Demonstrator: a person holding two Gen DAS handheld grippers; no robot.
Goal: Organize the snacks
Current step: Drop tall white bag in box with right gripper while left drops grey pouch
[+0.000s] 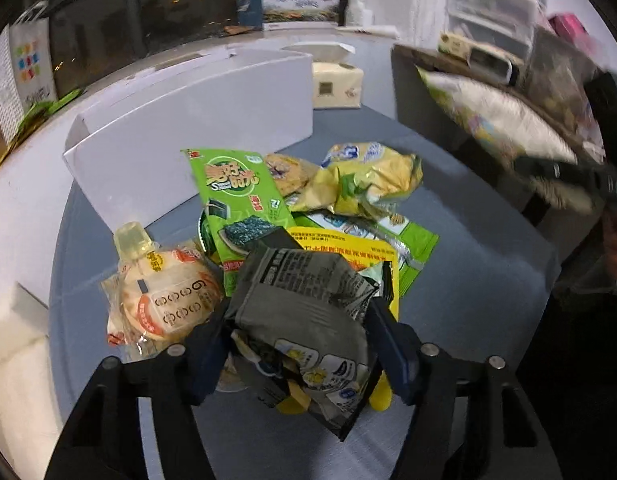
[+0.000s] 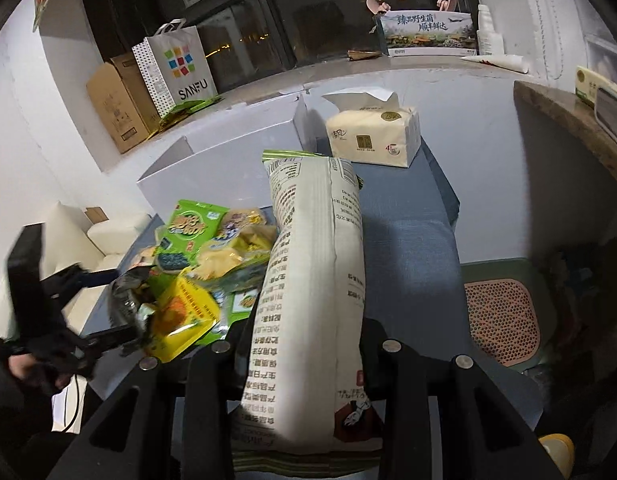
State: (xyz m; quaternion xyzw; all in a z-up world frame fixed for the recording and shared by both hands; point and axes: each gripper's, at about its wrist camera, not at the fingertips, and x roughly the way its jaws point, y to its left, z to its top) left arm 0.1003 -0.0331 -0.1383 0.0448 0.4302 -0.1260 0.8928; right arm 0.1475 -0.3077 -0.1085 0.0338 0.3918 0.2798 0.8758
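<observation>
My left gripper is shut on a grey crinkled snack bag and holds it above a pile of snacks on the blue-grey table. The pile holds a green seaweed pack, a yellow chip bag, a yellow flat pack and a round rice-cracker pack. My right gripper is shut on a tall white-and-green snack bag, held upright to the right of the pile. The left gripper shows blurred at the left of the right wrist view.
An open white box stands behind the pile; it also shows in the right wrist view. A tissue pack lies at the table's far end. A paper bag and carton stand on the sill. A wooden shelf edge is at right.
</observation>
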